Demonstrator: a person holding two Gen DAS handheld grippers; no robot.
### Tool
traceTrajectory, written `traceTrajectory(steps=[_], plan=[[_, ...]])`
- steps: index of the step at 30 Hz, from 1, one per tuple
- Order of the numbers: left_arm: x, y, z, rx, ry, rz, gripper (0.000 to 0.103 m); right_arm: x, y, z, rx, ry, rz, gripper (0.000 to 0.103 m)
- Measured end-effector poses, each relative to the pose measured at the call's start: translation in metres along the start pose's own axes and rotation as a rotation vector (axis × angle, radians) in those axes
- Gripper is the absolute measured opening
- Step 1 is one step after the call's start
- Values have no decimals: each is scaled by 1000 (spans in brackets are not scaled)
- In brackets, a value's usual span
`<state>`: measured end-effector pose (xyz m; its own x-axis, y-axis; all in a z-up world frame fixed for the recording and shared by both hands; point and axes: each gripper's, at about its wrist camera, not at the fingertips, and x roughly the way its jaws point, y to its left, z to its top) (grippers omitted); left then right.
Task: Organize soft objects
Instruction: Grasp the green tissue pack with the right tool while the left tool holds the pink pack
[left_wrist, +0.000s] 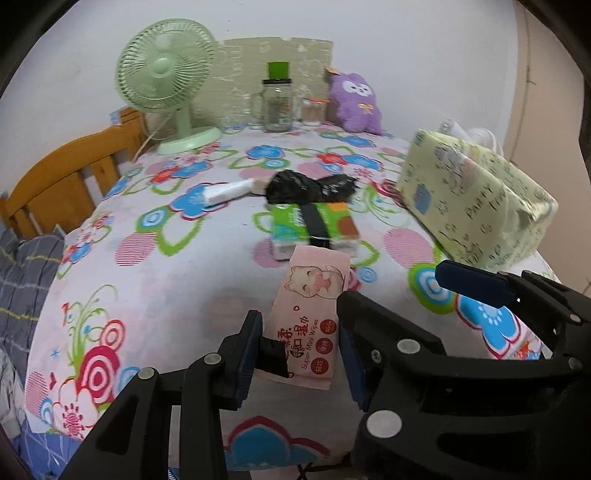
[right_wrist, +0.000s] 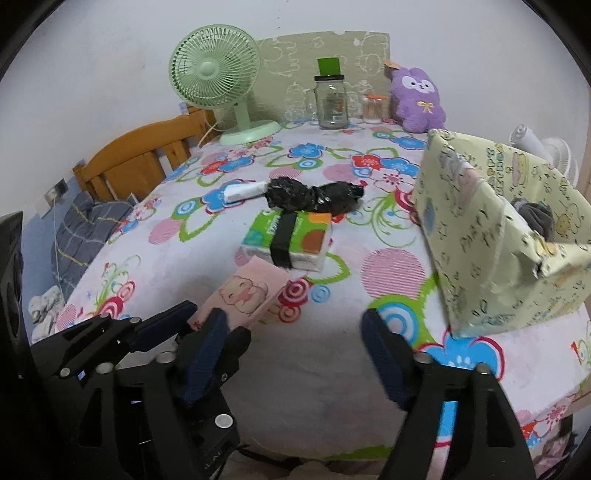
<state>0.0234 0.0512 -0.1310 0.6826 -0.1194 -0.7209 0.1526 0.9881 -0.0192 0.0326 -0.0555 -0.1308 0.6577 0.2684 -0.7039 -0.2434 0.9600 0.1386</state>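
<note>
Left gripper (left_wrist: 301, 354) clamps the pink wipes pack (left_wrist: 314, 306); right gripper (right_wrist: 291, 354) gapes empty.
Bare flowered tablecloth (right_wrist: 295, 387) lies between tissue pack (right_wrist: 288, 240) and near edge.

The light is soft and even, rather dim, with a cool indoor cast; where it comes from I cannot tell. Shadows are faint: only a pale grey smudge lies under the tissue pack (right_wrist: 286, 240) on the flowered worktop (right_wrist: 332, 369). No strong glare shows, just a small sheen on the glass jar (left_wrist: 276, 107) and the crumpled black bag (right_wrist: 314, 197). Both views bulge like a fishbowl, bending the wall (left_wrist: 406, 44) and the wooden bed frame (left_wrist: 62, 177), and dark corners ring each picture. The left view is smeared by motion blur, the yellow box (left_wrist: 476, 199) looking soft. Nearby black tongs look slightly blurred.
</note>
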Motion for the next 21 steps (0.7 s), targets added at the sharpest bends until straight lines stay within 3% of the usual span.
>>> traceTrajectory(steps=[21], plan=[[29,44,27,-103,-14,143,42,48,11,40,23,21,-3,84]])
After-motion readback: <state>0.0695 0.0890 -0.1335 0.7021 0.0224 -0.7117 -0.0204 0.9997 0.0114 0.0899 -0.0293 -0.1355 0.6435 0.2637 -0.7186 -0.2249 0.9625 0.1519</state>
